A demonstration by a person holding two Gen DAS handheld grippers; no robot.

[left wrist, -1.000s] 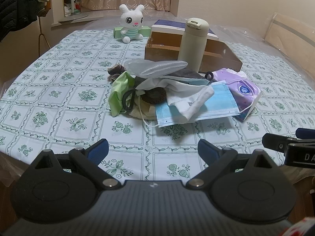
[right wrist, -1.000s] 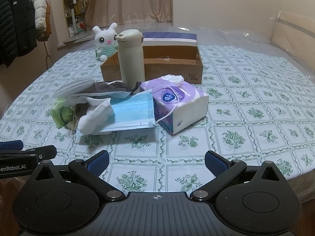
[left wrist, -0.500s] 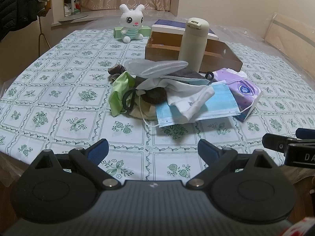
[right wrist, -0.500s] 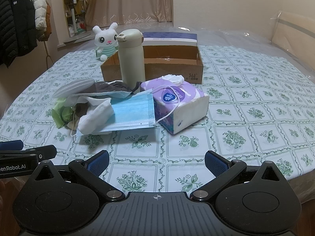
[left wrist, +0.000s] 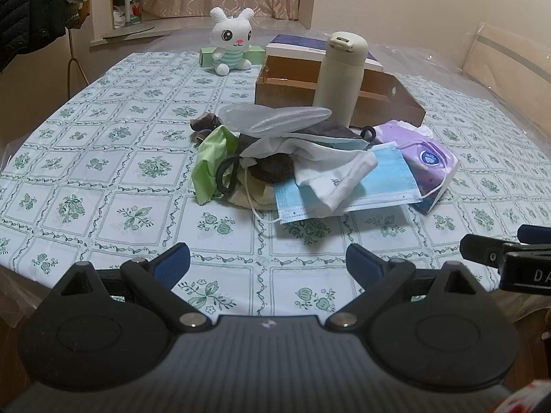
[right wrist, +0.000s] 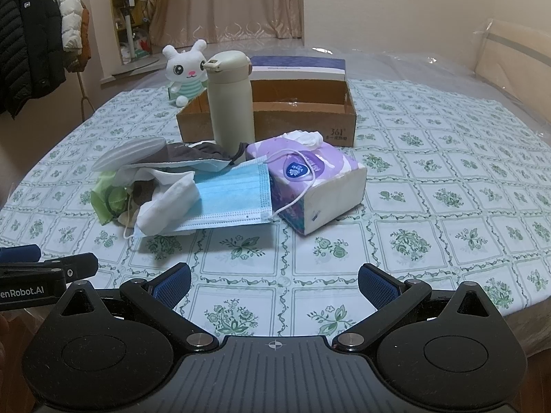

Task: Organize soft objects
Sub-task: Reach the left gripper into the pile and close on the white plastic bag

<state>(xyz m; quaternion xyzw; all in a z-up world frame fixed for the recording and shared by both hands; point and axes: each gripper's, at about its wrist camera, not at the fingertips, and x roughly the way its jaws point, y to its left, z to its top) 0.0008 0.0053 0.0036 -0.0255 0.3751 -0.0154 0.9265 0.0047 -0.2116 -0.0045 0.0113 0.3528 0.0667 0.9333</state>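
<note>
A heap of soft things lies mid-table: a blue face mask (left wrist: 375, 182) (right wrist: 234, 199), a white cloth (left wrist: 337, 175) (right wrist: 168, 203), a green cloth (left wrist: 211, 161), a black hair tie (left wrist: 227, 175) and dark fabric. A purple tissue pack (left wrist: 430, 158) (right wrist: 316, 179) leans at its right, under the mask's ear loop. An open cardboard box (left wrist: 378, 103) (right wrist: 303, 117) stands behind. My left gripper (left wrist: 267, 263) and right gripper (right wrist: 273, 284) are both open and empty, low at the table's near edge, well short of the heap.
A cream flask (left wrist: 341, 75) (right wrist: 230, 99) stands upright between heap and box. A white plush rabbit (left wrist: 230, 44) (right wrist: 186, 69) sits at the back left by a green box. A blue-and-white box (right wrist: 296, 67) lies behind the carton. The table (right wrist: 447, 189) has a green floral cloth.
</note>
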